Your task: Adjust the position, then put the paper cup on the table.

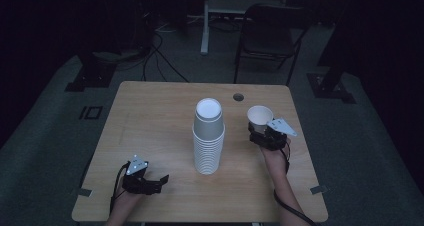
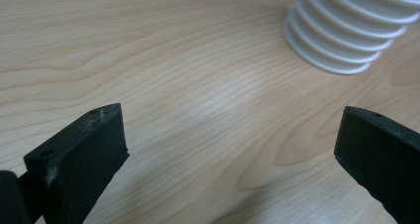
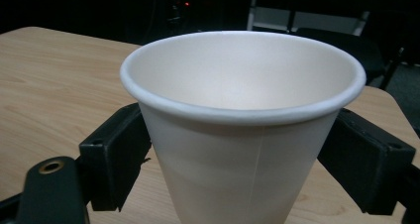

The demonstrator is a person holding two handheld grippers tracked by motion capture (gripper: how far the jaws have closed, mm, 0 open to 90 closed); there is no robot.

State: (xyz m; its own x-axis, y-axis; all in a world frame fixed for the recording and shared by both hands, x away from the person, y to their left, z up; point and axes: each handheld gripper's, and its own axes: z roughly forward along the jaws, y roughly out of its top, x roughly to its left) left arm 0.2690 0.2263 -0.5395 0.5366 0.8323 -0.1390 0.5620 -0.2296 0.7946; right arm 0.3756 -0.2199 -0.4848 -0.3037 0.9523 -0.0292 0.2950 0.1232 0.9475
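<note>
The left gripper (image 1: 161,179) sits low at the table's (image 1: 150,116) near left, jaws spread wide over bare wood with nothing between them. Just ahead of it to the right stands the stack (image 1: 208,138) of upturned white cups at mid-table, its ribbed base (image 2: 346,35) near the jaws but apart. The right gripper (image 1: 261,131) pinches an upright cup (image 1: 260,116) by its sides, well right of the stack. Beyond, a hole (image 1: 238,97) marks the far edge; a chair (image 1: 270,33) stands behind.
</note>
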